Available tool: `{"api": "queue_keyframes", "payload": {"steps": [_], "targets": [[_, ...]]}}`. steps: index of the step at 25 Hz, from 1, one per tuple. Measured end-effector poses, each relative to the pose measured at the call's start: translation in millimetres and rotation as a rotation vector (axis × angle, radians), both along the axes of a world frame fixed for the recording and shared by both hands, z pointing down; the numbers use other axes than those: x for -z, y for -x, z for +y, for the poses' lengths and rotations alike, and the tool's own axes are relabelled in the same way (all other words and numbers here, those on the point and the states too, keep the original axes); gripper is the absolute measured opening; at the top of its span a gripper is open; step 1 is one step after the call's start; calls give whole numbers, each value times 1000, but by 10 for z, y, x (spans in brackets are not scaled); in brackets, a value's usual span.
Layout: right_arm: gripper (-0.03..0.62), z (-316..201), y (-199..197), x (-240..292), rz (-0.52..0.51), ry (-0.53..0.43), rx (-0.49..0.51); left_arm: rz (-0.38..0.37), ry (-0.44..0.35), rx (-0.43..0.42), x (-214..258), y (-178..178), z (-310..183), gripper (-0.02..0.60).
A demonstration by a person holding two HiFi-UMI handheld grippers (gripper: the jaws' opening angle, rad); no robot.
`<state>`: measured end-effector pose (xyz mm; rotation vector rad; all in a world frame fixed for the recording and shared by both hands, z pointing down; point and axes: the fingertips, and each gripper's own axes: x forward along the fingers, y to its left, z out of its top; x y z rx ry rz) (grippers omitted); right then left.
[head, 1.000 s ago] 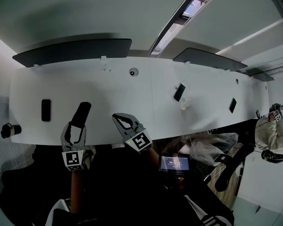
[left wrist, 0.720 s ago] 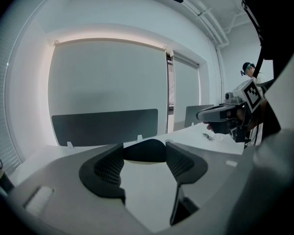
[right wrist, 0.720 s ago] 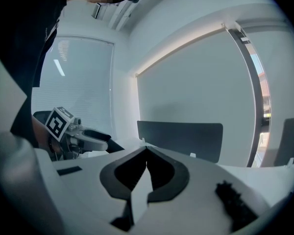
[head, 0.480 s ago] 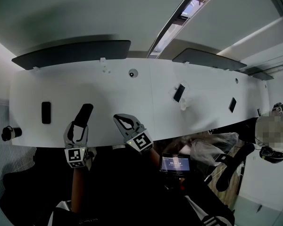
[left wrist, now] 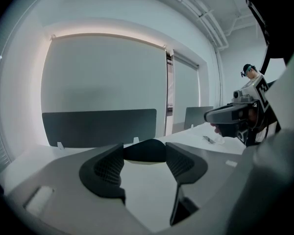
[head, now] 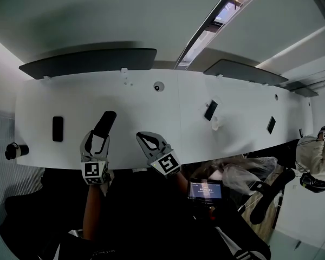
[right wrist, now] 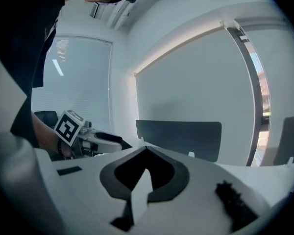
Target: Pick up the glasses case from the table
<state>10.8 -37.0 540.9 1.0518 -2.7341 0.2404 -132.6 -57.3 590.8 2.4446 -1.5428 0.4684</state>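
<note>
In the head view the black glasses case (head: 105, 124) sticks out from my left gripper (head: 97, 138) over the near part of the white table (head: 168, 123). My left gripper view shows the case's (left wrist: 144, 151) rounded end pinched between both ribbed pads (left wrist: 110, 165), so the left gripper (left wrist: 144, 156) is shut on it. To its right, my right gripper (head: 142, 136) rests near the table's front edge. Its jaws meet at the tips with nothing in them (right wrist: 146, 151).
A flat black phone-like slab (head: 57, 129) lies left of the case, and a dark cylinder (head: 13, 150) sits at the left edge. Farther off are a small round object (head: 158, 86), a propped phone (head: 210, 110) and dark partition panels (head: 92, 63). A person (head: 314, 161) stands at the right.
My left gripper, with the case in it, has shifted a little to the right along the table. The right gripper has stayed where it was.
</note>
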Motion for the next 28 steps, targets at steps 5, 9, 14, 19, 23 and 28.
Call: {"api": "queue_keyframes", "payload": {"steps": [5,9,14,19,23,28], "targets": [[8,-7,-27,-8,3,4,-7,5,21,0,-35,-15,41,275],[8,-9,-26,-21,12,10,-4,-10,42,7,-101,25,72,275],[8,-21,-18,-20,9,7,1,-14,43,23,-107,56,65,275],[8,-2,-42,-18,9,5,2,-10,48,11,-182,7,91,275],[8,-3,-66,-64,11,6,-4,-13,61,7,-195,-26,80,275],[8,-10,-68,-35,10,8,-6,-10,74,-3,-304,-30,90,275]]}}
